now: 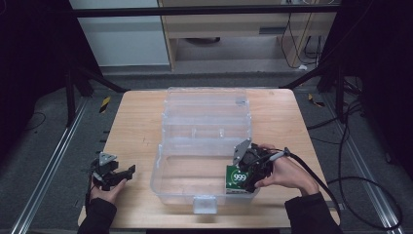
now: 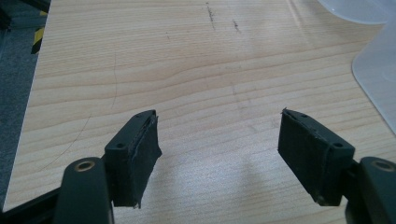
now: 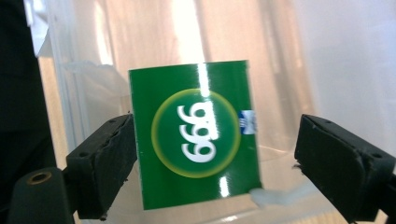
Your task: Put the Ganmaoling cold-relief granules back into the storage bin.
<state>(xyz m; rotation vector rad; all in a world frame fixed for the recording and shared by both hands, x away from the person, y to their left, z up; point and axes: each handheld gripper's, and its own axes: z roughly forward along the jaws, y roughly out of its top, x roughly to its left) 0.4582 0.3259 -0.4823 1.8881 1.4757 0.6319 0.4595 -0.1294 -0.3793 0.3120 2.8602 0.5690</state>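
Looking like a drop-off: green box (image 3: 194, 135) sits between the right gripper (image 3: 212, 163)'s wide jaws, inside the clear bin (image 1: 168, 183). Next, probably back out. Left gripper (image 2: 219, 158) jaws wide, nothing between them.

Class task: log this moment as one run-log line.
left hand-held gripper: open above table | right hand-held gripper: open around green box | clear bin: lid open

Left hand-held gripper (image 2: 219, 154) agape — right hand-held gripper (image 3: 215, 158) too (jaws parted).
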